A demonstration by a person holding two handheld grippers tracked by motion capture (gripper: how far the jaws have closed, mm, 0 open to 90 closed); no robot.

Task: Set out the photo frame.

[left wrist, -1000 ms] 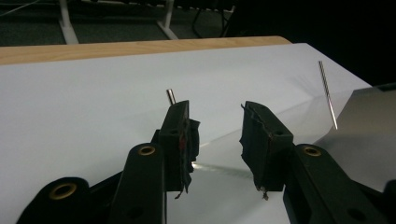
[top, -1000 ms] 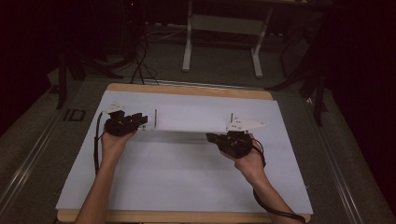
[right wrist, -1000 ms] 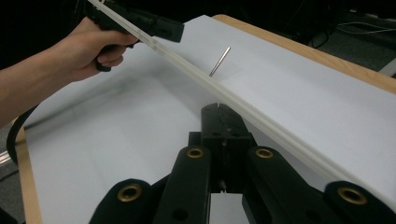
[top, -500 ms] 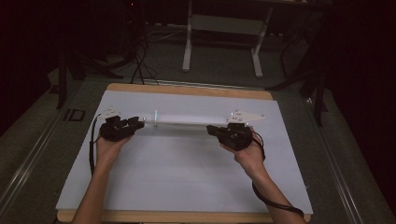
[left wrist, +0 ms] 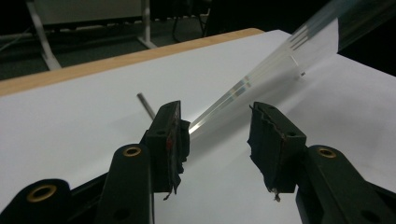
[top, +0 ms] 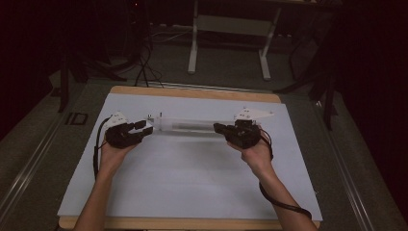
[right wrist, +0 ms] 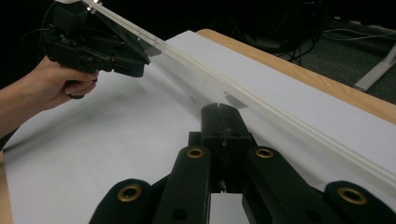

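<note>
A long clear plastic sheet (top: 185, 125) hangs just above the white mat, spanning from one gripper to the other. My right gripper (top: 217, 128) is shut on its right end; in the right gripper view the closed jaws (right wrist: 219, 109) pinch the sheet's (right wrist: 196, 60) near edge. My left gripper (top: 144, 127) sits at the other end. Its jaws have just been opening and now stand apart (left wrist: 217, 135), with the tip of the sheet (left wrist: 261, 77) between them, close to one pad and clear of the other. A thin metal pin (left wrist: 145, 105) stands just beyond that jaw.
A white mat (top: 192, 178) covers the wooden table (top: 192, 94). Beyond the far edge are a white desk frame (top: 195, 48) and cables (top: 144, 67) on a dark floor. A hand holds the left gripper (right wrist: 140, 56) in the right gripper view.
The left jaws have spread wider around the sheet's end. The sheet has turned from a thin edge-on line into a broader band between the hands, which have stayed almost in place.
</note>
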